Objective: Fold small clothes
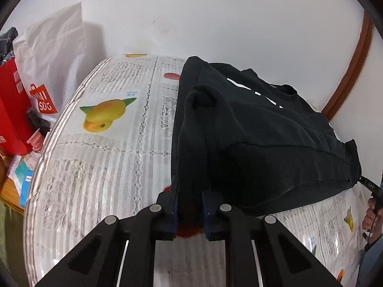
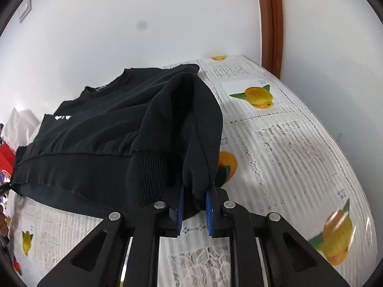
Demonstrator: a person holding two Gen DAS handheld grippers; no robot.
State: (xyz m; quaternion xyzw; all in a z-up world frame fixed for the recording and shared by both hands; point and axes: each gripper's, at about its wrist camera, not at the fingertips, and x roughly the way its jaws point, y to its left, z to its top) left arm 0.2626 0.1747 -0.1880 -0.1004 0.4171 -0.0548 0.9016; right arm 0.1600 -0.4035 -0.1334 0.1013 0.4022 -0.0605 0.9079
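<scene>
A black sweatshirt (image 1: 263, 131) with white lettering lies partly on the table, its ribbed hem lifted toward me. My left gripper (image 1: 189, 211) is shut on the sweatshirt's left hem corner, with the folded-in sleeve bunched above it. My right gripper (image 2: 194, 211) is shut on the sweatshirt (image 2: 115, 124) at its right hem corner, where a sleeve drapes over the blue pads (image 2: 180, 211). The neckline (image 2: 105, 87) points toward the wall. The hem hangs stretched between the two grippers above the table.
The table (image 1: 100, 157) wears a clear-covered cloth with lace stripes and mango prints (image 2: 259, 96). Left of it stand a white shopping bag (image 1: 52, 55) and a red bag (image 1: 12, 110). A white wall and a brown door frame (image 2: 270, 24) lie behind.
</scene>
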